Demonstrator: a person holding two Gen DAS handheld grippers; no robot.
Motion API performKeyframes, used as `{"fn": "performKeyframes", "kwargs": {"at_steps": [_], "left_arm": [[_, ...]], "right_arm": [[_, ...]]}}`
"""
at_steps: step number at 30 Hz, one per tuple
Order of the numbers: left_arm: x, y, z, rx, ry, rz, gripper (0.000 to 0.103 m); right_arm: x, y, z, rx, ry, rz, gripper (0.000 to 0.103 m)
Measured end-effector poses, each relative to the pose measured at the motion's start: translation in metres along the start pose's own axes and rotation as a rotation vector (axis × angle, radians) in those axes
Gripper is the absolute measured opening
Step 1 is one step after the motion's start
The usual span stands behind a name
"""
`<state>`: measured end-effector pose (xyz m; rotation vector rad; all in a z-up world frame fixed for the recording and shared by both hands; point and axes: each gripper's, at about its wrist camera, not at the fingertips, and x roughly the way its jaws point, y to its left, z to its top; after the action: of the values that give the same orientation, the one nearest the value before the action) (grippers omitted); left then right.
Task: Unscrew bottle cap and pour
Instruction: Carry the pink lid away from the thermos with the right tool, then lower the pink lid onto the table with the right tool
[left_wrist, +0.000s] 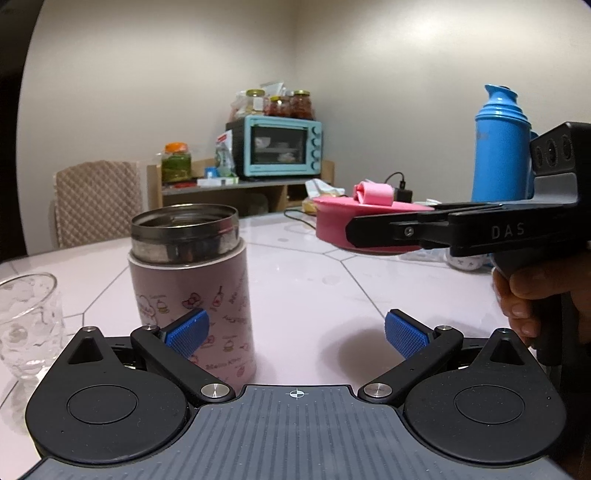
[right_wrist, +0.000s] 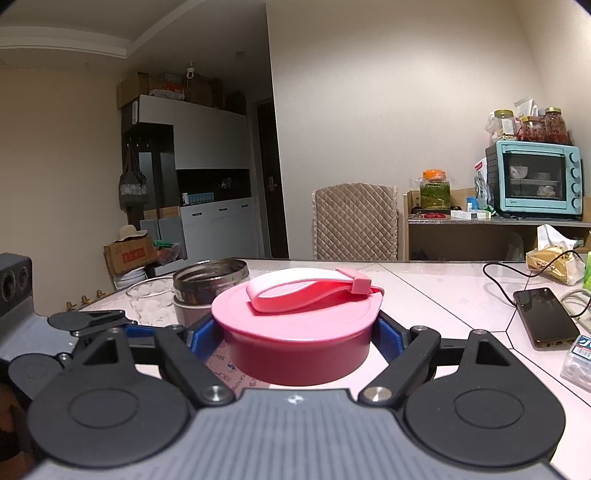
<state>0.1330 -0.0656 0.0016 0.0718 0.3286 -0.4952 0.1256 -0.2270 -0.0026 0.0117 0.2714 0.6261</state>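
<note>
While the pink patterned bottle (left_wrist: 192, 291) stands upright and uncapped on the white table (left_wrist: 332, 288), its steel mouth open to the room, everything else is placed around it. Furthest to the left of the bottle, just beside it, stands an empty clear glass (left_wrist: 27, 325), upright on the same table top. The left gripper (left_wrist: 295, 334) hovers low in front of the bottle with its jaws spread wide; its left blue pad (left_wrist: 188, 332) lies across the bottle's lower wall in the left wrist view, though whether it touches cannot be told, and the other pad stands well clear to the right with only bare table between. To the right of the bottle and above the table, the right gripper (right_wrist: 295, 338) pinches the pink cap (right_wrist: 295, 332) between its blue pads, one on each side of the cap's rim, so the cap hangs free of the bottle with its folded carry strap lying flat on top. A hand (left_wrist: 524, 295) grips that tool's handle. Behind the cap, right of the bottle, stands a tall blue thermos (left_wrist: 502, 147). In the right wrist view, a dark phone (right_wrist: 546, 317) lies flat on the table far to the right of the bottle, with a cable running to it.
</note>
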Motion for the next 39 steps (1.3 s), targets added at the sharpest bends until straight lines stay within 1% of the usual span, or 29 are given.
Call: {"fn": "performKeyframes", "kwargs": {"at_steps": [13, 21, 32, 39], "left_arm": [[0.008, -0.013, -0.003, 0.018, 0.018, -0.05, 0.103], [0.014, -0.016, -0.004, 0.021, 0.03, -0.059, 0.103], [0.026, -0.021, -0.004, 0.027, 0.054, -0.064, 0.103], [0.034, -0.024, -0.003, 0.033, 0.071, -0.067, 0.103]], "right_arm": [[0.003, -0.01, -0.005, -0.008, 0.03, -0.006, 0.085], [0.011, -0.022, -0.01, -0.011, 0.066, -0.002, 0.085], [0.025, -0.036, -0.014, -0.044, 0.15, 0.056, 0.085], [0.034, -0.046, -0.015, -0.056, 0.188, 0.095, 0.085]]}}
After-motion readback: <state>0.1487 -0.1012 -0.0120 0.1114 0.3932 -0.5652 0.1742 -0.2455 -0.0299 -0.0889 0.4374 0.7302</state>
